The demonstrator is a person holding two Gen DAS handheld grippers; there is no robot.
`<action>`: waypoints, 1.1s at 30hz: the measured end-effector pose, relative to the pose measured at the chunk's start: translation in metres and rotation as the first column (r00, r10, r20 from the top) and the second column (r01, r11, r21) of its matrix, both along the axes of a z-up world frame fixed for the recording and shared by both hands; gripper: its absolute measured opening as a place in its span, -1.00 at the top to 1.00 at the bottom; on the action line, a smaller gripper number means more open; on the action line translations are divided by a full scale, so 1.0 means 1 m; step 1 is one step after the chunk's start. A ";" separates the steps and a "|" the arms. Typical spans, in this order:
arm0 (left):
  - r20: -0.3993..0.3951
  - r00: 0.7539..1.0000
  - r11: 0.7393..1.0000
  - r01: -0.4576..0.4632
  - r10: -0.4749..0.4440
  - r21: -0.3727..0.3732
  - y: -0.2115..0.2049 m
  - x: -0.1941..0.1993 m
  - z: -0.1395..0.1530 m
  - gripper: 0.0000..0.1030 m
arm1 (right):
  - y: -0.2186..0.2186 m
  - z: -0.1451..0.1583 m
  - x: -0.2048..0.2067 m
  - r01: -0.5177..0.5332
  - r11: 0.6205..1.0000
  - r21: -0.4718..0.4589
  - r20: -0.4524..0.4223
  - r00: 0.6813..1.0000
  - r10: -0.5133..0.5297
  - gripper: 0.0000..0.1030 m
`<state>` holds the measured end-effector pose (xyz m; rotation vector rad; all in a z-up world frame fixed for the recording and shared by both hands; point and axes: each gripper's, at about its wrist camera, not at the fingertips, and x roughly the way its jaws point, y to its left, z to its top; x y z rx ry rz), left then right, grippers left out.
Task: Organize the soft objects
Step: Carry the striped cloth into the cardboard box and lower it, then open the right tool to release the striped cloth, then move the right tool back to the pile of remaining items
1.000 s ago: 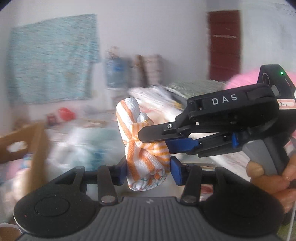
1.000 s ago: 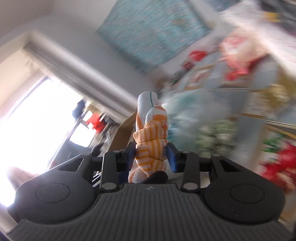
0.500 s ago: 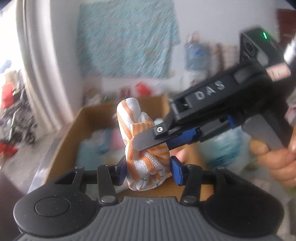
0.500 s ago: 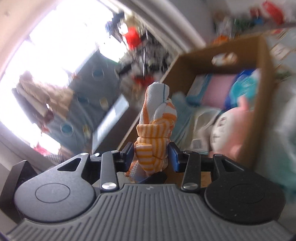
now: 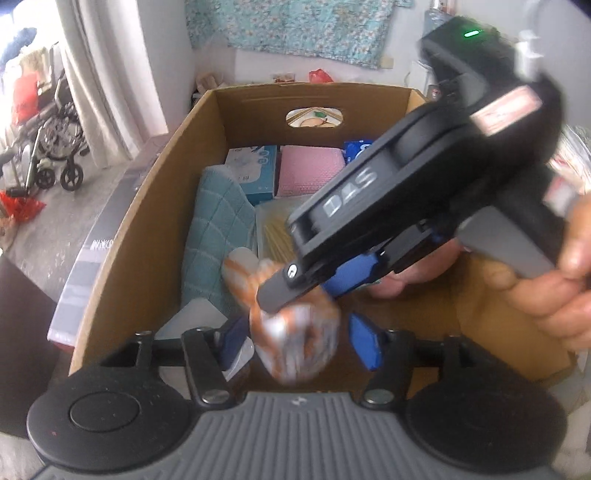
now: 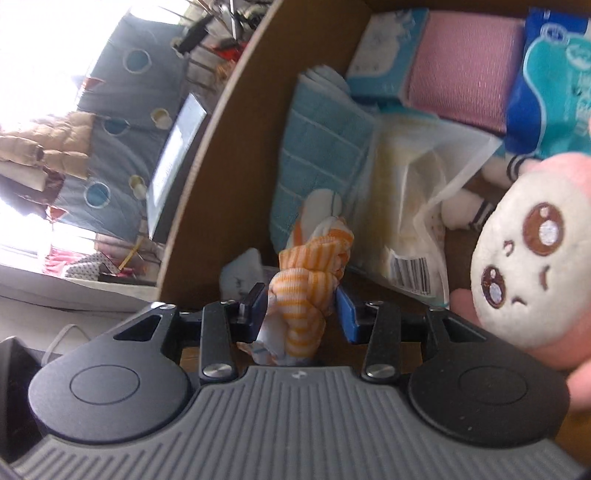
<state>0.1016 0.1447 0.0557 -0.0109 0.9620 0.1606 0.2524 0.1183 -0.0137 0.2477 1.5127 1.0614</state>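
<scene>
An orange-and-white striped cloth bundle point(image 5: 295, 332) hangs over the near end of a cardboard box point(image 5: 155, 206). My left gripper point(image 5: 301, 341) has opened; its blue pads stand apart on either side of the cloth. My right gripper point(image 6: 301, 310) has also spread, its pads barely at the cloth point(image 6: 306, 291); its body crosses the left wrist view point(image 5: 424, 166) from the right. The box holds a teal quilted towel point(image 6: 317, 147), a pink folded cloth point(image 6: 465, 66), tissue packs point(image 6: 384, 51), a clear bag point(image 6: 413, 173) and a pink-and-white plush toy point(image 6: 535, 251).
The box's left wall point(image 6: 221, 122) stands close beside the cloth. A curtain and a wheelchair point(image 5: 55, 144) are on the floor to the left. A patterned teal cloth point(image 5: 295, 26) hangs on the far wall.
Both grippers carried the cloth down over the box and into its near end. Both pairs of jaws have opened from their tight hold on the cloth.
</scene>
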 end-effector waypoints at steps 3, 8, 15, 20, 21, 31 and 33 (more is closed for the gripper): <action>0.016 1.000 1.000 0.020 -0.020 0.022 -0.003 -0.007 0.003 -0.29 | 0.009 -0.012 0.001 -0.020 0.999 -0.027 -0.026 0.999 0.020 0.21; 0.022 0.999 0.999 0.031 -0.031 0.012 -0.003 -0.007 0.000 -0.29 | 0.018 -0.009 -0.007 -0.052 0.998 -0.035 -0.015 0.999 0.052 0.19; 0.043 0.998 0.999 0.048 -0.049 0.007 -0.007 -0.013 0.003 -0.43 | 0.019 -0.014 -0.003 -0.026 1.000 -0.015 -0.039 0.999 0.026 -0.10; 0.091 0.994 0.998 0.062 -0.062 0.006 -0.014 -0.021 0.013 -0.55 | -0.001 -0.005 0.002 0.018 0.999 0.045 -0.050 0.999 -0.016 -0.31; 0.102 0.993 0.998 0.064 -0.065 0.012 -0.016 -0.023 0.015 -0.57 | -0.008 0.000 0.002 0.033 0.997 0.067 -0.048 0.998 -0.030 -0.32; 0.280 0.938 0.979 0.194 -0.203 0.062 -0.075 -0.046 0.046 -0.80 | -0.159 0.065 -0.028 0.227 0.871 0.435 0.032 0.963 -0.267 -0.57; 0.295 0.920 0.965 0.256 -0.260 0.052 -0.096 -0.046 0.050 -0.81 | -0.196 0.070 -0.039 0.267 0.847 0.460 0.064 0.941 -0.331 -0.58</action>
